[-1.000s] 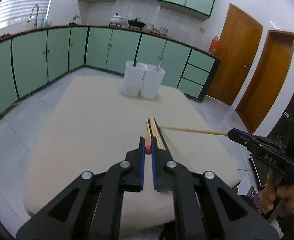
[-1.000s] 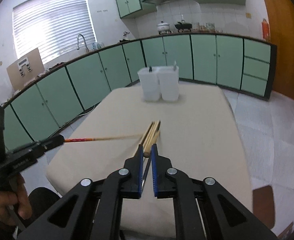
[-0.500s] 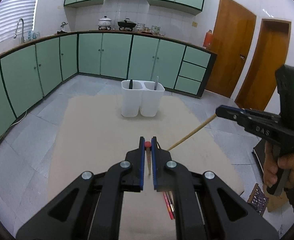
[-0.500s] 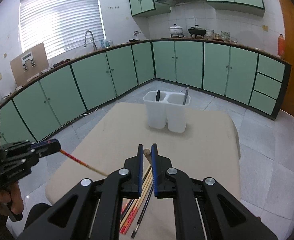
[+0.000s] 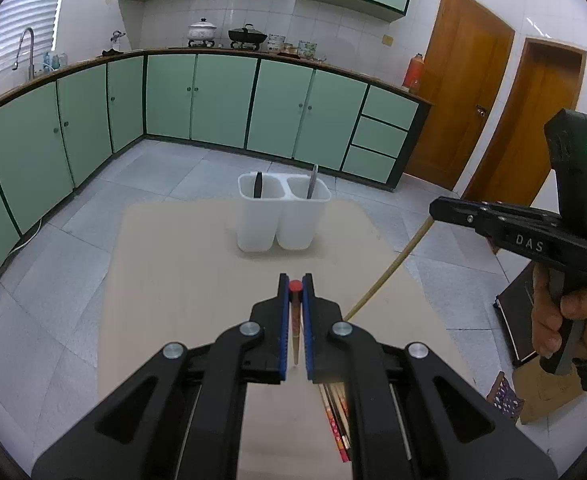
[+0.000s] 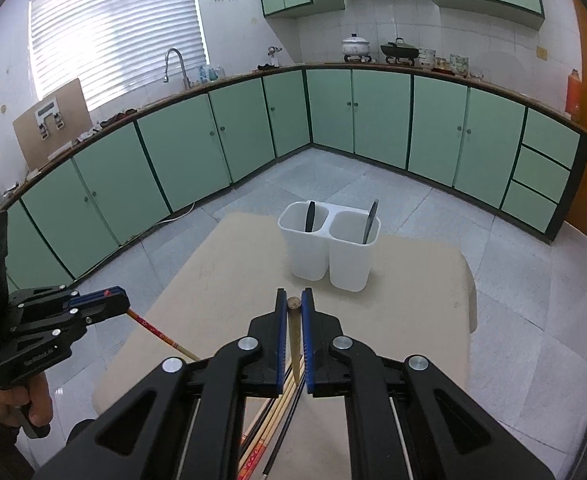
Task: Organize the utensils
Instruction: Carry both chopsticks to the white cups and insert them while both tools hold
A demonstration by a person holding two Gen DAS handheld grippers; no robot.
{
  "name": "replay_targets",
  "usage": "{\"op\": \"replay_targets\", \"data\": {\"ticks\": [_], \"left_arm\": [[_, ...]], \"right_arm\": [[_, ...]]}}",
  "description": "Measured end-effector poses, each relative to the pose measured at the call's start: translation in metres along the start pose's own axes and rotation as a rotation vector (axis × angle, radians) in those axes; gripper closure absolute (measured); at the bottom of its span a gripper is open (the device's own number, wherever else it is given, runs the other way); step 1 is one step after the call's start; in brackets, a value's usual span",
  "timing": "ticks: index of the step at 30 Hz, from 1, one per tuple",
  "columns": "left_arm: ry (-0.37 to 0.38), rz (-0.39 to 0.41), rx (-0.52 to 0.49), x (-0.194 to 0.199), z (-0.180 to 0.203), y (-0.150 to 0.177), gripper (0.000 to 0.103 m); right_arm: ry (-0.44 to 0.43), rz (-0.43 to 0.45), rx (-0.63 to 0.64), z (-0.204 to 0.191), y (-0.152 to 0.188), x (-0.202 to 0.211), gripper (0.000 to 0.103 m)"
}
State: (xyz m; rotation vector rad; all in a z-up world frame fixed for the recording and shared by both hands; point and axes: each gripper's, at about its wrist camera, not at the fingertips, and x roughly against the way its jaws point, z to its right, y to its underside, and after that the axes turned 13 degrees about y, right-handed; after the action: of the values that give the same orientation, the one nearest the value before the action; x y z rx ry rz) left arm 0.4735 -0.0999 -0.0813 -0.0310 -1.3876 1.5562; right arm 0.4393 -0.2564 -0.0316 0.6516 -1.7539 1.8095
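My left gripper [image 5: 294, 279] is shut on a red-capped chopstick [image 5: 295, 332], held above the beige table [image 5: 165, 280]. My right gripper [image 6: 294, 295] is shut on a plain wooden chopstick [image 6: 294, 336]. Each gripper shows in the other's view: the right gripper [image 5: 437, 209] with its wooden chopstick [image 5: 387, 270] slanting down, the left gripper [image 6: 119, 300] with its red-patterned chopstick [image 6: 159, 335]. A white two-compartment holder [image 5: 283, 222] [image 6: 329, 248] stands at the table's far end, with one dark utensil in each compartment. Several loose chopsticks [image 5: 335, 420] [image 6: 271, 420] lie on the table beneath the grippers.
Green kitchen cabinets [image 5: 221, 100] run along the back and left walls. Two brown doors [image 5: 465, 80] stand at the right. A dark box [image 5: 517, 320] and cardboard sit on the tiled floor right of the table. A person's hand [image 5: 561, 320] grips the right tool.
Both grippers have risen from the pile, each lifting one chopstick off the table. The chopsticks, level before, now slant downward. The holder's openings have come into view.
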Motion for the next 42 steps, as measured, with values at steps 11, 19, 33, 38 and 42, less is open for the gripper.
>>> {"op": "replay_targets", "data": {"ticks": [11,19,33,38,42], "left_arm": [[-0.044,0.069,-0.066,0.016,0.012,-0.098,0.098],[-0.074,0.137,-0.073,0.011,0.009,-0.169,0.098],[-0.125,0.112,-0.041,-0.087,-0.042,-0.21,0.098],[-0.13,0.049,-0.038,-0.121,-0.054,-0.189,0.098],[-0.139,0.013,-0.029,-0.133,-0.065,-0.174,0.098]], "right_arm": [[0.049,0.045,0.015,0.015,-0.065,0.022,0.096],[0.088,0.093,-0.035,0.031,-0.14,0.021,0.096],[0.15,0.048,-0.061,0.046,-0.177,-0.08,0.096],[0.144,0.001,-0.079,0.054,-0.16,-0.114,0.096],[0.136,-0.044,-0.08,0.055,-0.143,-0.134,0.096]]}}
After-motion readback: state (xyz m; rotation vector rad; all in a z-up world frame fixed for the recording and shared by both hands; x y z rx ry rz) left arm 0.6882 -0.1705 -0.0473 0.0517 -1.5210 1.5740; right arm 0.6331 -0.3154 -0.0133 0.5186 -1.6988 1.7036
